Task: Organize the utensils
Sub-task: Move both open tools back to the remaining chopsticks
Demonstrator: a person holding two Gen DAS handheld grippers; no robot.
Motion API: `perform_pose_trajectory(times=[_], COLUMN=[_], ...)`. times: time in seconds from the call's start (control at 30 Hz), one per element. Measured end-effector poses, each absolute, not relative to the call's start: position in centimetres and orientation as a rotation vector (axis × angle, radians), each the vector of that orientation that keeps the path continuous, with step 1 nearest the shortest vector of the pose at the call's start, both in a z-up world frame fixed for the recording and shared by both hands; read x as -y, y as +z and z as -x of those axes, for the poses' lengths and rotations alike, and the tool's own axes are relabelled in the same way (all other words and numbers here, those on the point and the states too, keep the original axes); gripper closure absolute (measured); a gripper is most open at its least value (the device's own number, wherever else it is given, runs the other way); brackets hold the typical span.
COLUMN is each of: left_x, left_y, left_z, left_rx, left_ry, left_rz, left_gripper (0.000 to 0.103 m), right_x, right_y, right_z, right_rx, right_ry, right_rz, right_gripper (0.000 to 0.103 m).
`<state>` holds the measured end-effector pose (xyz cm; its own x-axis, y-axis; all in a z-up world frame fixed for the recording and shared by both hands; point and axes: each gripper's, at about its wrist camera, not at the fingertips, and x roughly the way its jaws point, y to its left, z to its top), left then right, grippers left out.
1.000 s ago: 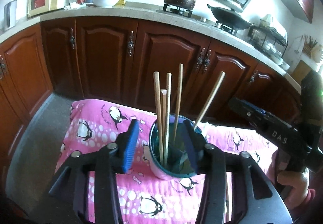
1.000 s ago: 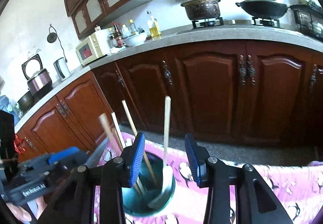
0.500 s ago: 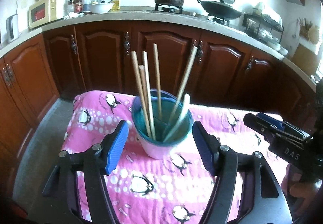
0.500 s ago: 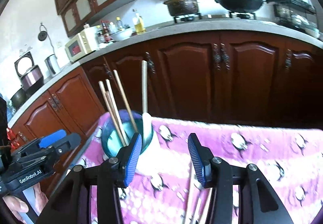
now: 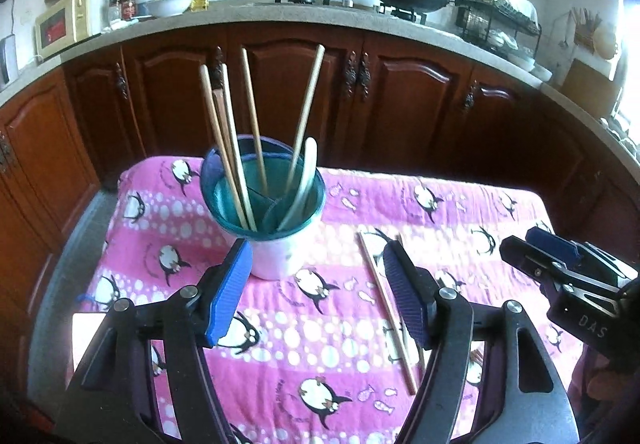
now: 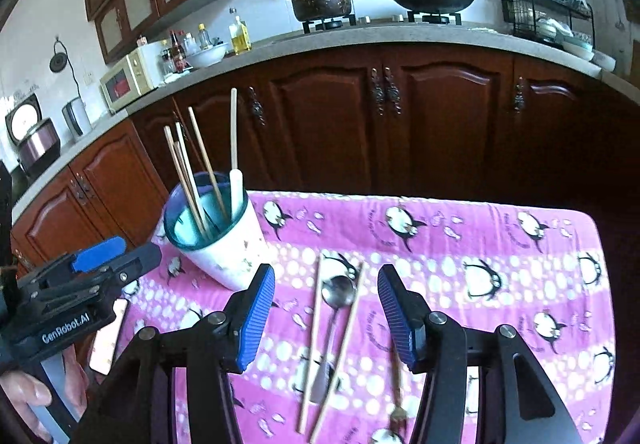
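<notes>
My left claw (image 5: 318, 286): spread, empty. My right claw (image 6: 326, 318): spread, empty, over spoon (image 6: 334, 308). Holder cup (image 6: 224, 248): upright, chopsticks (image 5: 236, 148) inside.

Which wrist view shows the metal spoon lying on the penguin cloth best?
The right wrist view: the metal spoon lies in full between two loose chopsticks, framed by the right gripper's open jaws. In the left wrist view the spoon cannot be made out; only chopsticks show beside the left gripper's finger.

"GenRobot.AI" on left gripper (image 6: 116, 264); "DAS" on right gripper (image 5: 556, 264), possibly partial.
</notes>
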<state>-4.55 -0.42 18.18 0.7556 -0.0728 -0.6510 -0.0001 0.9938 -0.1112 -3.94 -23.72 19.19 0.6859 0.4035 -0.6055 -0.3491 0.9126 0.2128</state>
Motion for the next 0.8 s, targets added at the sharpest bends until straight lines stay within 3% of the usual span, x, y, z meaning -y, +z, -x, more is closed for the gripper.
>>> perform_pose_trajectory(times=[0.33,0.4,0.63,0.8], left_x=[-0.2,-0.4,-0.9,-0.8], left_y=[15.1,14.6,13.4,12.7], left_z=[4.2,4.1,3.8,3.2], left_rx=[-0.795,-0.808,-0.840,-0.866], left_ry=[-0.029,-0.025,-0.019,-0.036], left_rz=[0.132,0.128,0.143,0.152], left_gripper=[0.035,0.035,0.035,0.035], right_x=[25.5,25.3,22.7,21.6], right_y=[14.3,12.9,8.2,5.3], right_z=[3.7,3.1,-0.2,-2.8], right_rx=[-0.859,-0.903,-1.032,-1.125], right_ry=[0.463,0.491,0.510,0.475], right_rz=[-0.093,-0.124,-0.153,-0.190], right_gripper=[0.053,0.066,0.075,0.088])
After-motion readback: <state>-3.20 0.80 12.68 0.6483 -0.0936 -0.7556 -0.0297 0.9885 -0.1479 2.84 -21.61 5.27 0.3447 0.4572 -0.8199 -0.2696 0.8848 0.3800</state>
